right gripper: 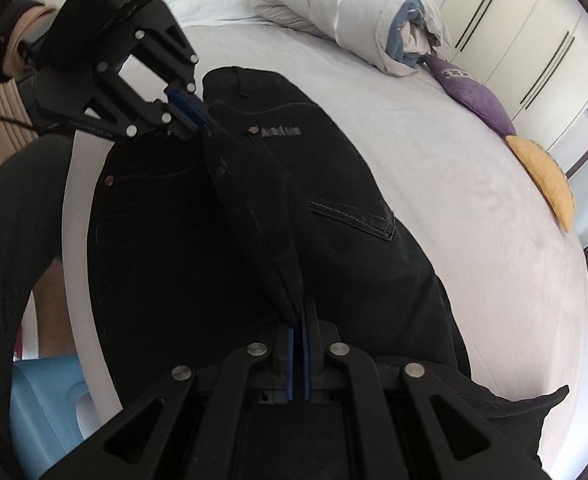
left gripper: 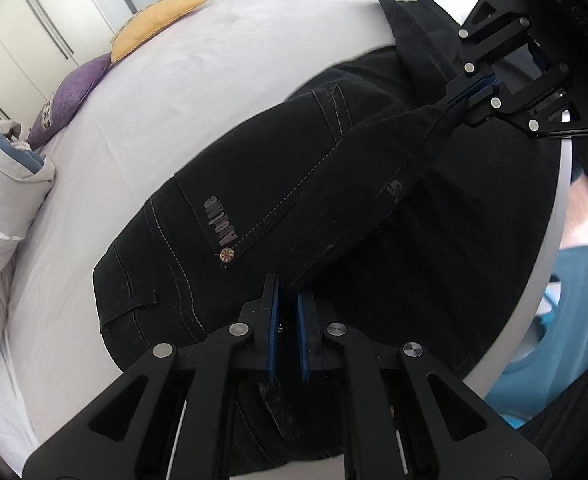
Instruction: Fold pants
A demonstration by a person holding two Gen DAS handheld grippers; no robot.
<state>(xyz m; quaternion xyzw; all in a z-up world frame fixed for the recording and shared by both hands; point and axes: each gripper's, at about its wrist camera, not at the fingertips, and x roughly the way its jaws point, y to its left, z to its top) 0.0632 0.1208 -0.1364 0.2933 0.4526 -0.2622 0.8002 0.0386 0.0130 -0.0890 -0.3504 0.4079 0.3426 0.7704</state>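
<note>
Black jeans (left gripper: 254,184) lie on the pale bed, back pockets and a logo patch facing up; they also show in the right wrist view (right gripper: 334,184). A folded edge of the jeans is stretched taut between both grippers, raised above the rest. My left gripper (left gripper: 288,292) is shut on one end of that edge; it shows in the right wrist view (right gripper: 198,122) too. My right gripper (right gripper: 299,312) is shut on the other end; it shows in the left wrist view (left gripper: 460,98) at the upper right.
A rolled white and blue duvet (right gripper: 354,20), a purple cushion (right gripper: 478,100) and a yellow cushion (right gripper: 546,176) lie along the far side of the bed (right gripper: 474,240). White wardrobe doors (left gripper: 34,28) stand behind. A light blue object (left gripper: 542,352) sits beyond the near bed edge.
</note>
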